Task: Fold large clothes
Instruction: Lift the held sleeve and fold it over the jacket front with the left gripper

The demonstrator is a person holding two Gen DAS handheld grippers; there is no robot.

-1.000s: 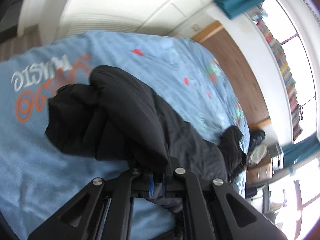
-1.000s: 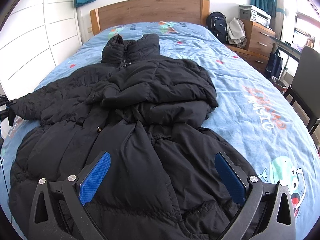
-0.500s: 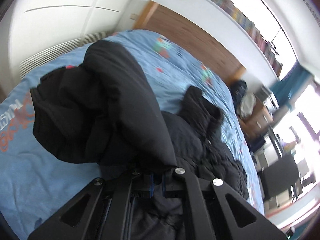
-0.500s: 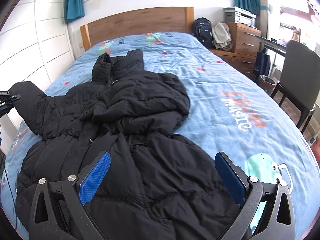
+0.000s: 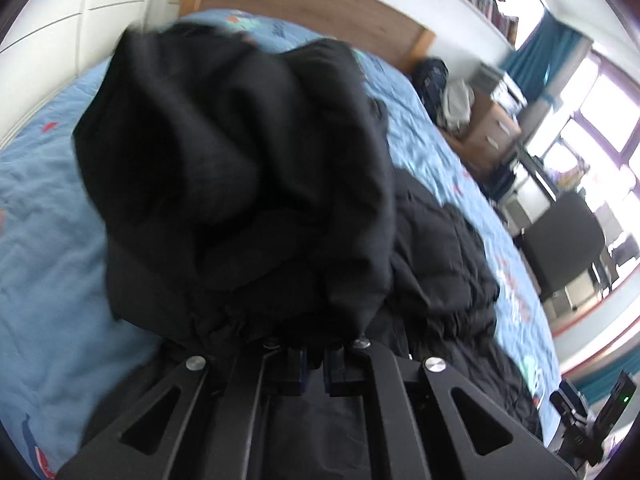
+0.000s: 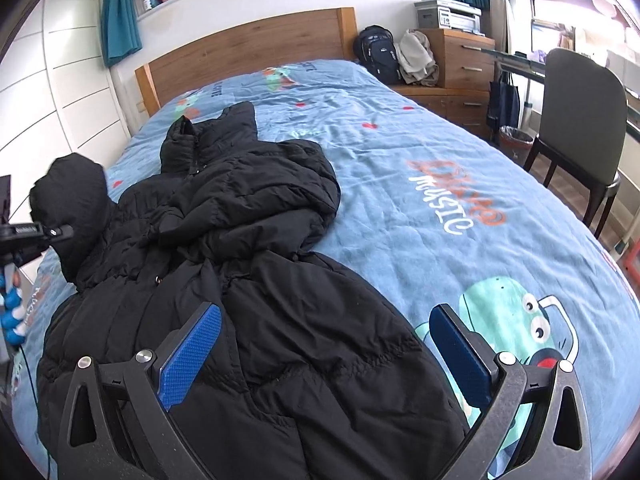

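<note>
Coat (image 6: pixel 248 264) lies lengthwise, collar toward headboard (image 6: pixel 248 52); left tongs (image 5: pixel 314 364) pinch its sleeve (image 5: pixel 240 168), right tongs (image 6: pixel 324 344) wide

we see open blue bedspread (image 6: pixel 420 152) right of the black coat (image 6: pixel 248 280); chair (image 6: pixel 576 120) and dresser (image 6: pixel 460 68) flank that side.

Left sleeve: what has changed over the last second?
The left gripper, shut on the sleeve throughout, has lifted it off the bed and swung it in toward the coat. The right gripper stayed open over the hem, only backing off slightly.
</note>
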